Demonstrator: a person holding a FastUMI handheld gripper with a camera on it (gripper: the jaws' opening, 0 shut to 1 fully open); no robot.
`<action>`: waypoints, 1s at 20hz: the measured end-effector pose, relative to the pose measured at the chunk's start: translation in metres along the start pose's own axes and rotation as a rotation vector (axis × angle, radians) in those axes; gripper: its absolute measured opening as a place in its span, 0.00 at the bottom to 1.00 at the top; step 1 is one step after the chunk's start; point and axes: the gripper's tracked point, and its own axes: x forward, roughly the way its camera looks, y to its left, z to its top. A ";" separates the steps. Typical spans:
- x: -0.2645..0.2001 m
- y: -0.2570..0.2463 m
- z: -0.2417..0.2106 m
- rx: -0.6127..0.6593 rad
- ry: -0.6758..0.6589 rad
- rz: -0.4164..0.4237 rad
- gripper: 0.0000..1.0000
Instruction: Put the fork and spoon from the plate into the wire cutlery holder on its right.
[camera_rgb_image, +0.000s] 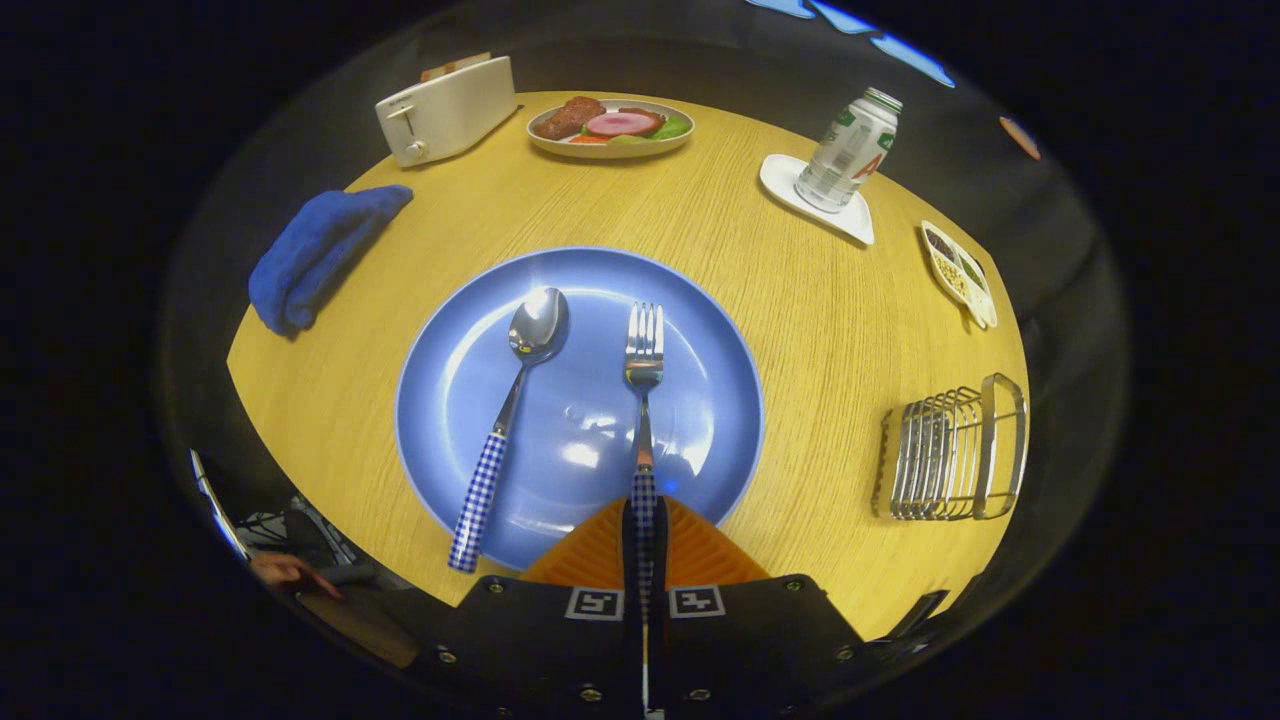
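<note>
Checked fork (644, 400) handle in tool (645, 535)

A round wooden table (800, 330) stands against dark booth walls.

Fisheye cam rides on the claw (645, 520), looking fwd along its two fingers and steeply down at the bench (820, 330). Close in: blue plate (450, 380) sits just ahead of the fingertips. Far bench edge w/ toaster (445, 108) still in view; booth wall beyond.
</note>
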 end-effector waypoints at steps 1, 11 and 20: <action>-0.005 -0.003 0.002 -0.017 -0.007 0.002 0.02; -0.062 -0.065 -0.013 -0.078 0.043 -0.007 0.02; -0.120 -0.162 -0.055 -0.177 0.227 -0.071 0.02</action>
